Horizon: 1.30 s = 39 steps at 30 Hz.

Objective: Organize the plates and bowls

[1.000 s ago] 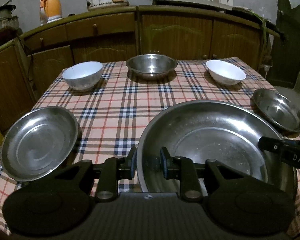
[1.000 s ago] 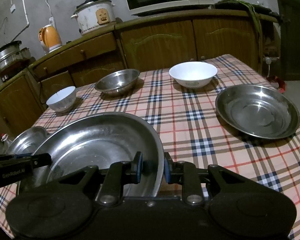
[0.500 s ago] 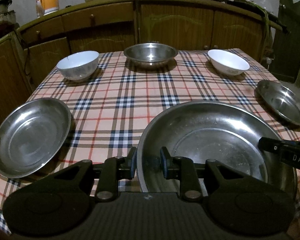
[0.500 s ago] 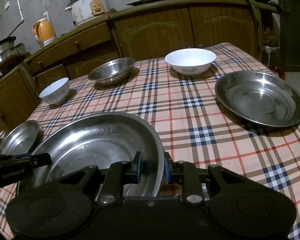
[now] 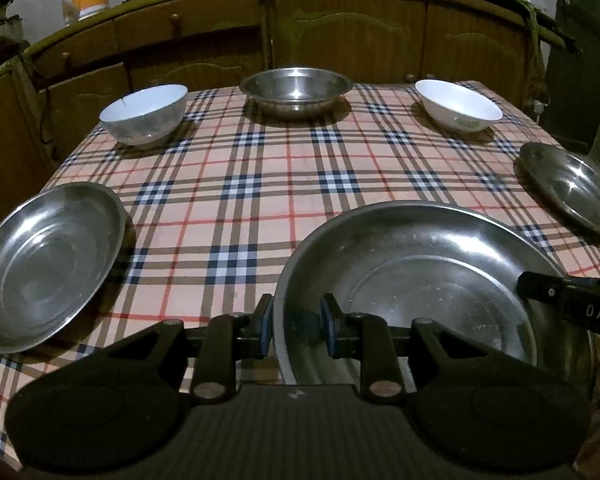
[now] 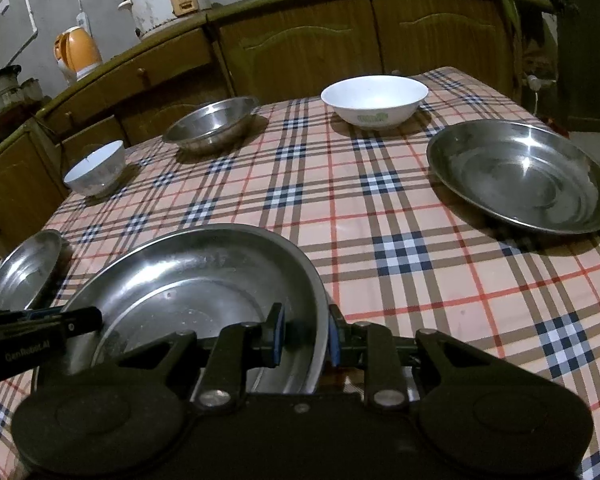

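Observation:
A large steel plate (image 5: 428, 280) (image 6: 188, 288) hangs just over the near part of the checked tablecloth (image 5: 260, 184), held from both sides. My left gripper (image 5: 296, 330) is shut on its left rim, and my right gripper (image 6: 306, 338) is shut on its right rim. Around it lie a smaller steel plate (image 5: 44, 264) on the left and another steel plate (image 6: 520, 176) on the right. At the far side stand a steel bowl (image 5: 296, 88) in the middle, a white bowl (image 5: 144, 114) on the left and a second white bowl (image 5: 458, 106) on the right.
Brown wooden cabinets (image 5: 340, 28) run behind the table. On their counter stand an orange kettle (image 6: 76, 52) and a white rice cooker (image 6: 168, 0). The table's right edge drops off just past the right steel plate.
Both grippers have sunk a little with the large plate still gripped between them, so the table fills more of each view. The other dishes have not moved.

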Motion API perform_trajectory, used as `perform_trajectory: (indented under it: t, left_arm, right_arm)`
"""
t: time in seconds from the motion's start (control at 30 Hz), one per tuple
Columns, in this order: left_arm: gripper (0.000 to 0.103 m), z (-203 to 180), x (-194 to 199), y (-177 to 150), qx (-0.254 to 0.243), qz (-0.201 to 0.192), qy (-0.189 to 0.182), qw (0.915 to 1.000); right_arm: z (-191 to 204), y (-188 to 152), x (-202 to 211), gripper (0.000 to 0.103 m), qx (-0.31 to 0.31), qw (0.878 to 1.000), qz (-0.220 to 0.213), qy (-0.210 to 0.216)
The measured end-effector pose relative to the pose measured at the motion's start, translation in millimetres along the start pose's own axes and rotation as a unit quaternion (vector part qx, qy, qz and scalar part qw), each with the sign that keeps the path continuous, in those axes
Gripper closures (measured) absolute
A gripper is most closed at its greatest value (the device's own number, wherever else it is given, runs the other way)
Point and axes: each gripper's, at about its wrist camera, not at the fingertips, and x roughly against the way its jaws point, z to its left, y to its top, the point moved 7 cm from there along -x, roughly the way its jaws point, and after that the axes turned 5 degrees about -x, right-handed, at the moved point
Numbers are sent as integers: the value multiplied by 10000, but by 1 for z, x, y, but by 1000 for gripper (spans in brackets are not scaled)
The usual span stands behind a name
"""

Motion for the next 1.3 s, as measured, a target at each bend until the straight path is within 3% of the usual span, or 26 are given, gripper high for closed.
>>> perform_trajectory:
  t: [0.43,0.63,0.73,0.77,0.8,0.93,1.07,1.3]
  left_arm:
    - [73,-4,-15,-6,-32,82,-14,10000]
    - [65,-7,-18,-7,-15,94,-83,9999]
    - [49,-6,-15,-5,-18,27,-63,10000]
    - [36,-5,-14,-4,-8,2,-30,10000]
    - [30,-4,-12,-3,12,-42,24,10000]
    - [24,2,-6,0,91,-70,103,9999]
    - [9,7,2,2,147,-57,127,9998]
    - [0,17,15,5,210,-19,264,9994]
  right_arm:
    - [-2,-1,-13,74,32,9999,46,-99]
    - [0,-2,-14,65,110,9999,64,-101]
    - [1,-3,-13,64,126,9998,78,-91]
    - [1,-2,-12,64,120,9998,69,-108]
    - [1,-1,-11,63,118,9999,48,-117]
    - [1,7,-2,59,104,9997,-134,-167]
    - [5,14,10,43,121,9995,-275,-126]
    - [20,17,24,31,221,9991,-369,1]
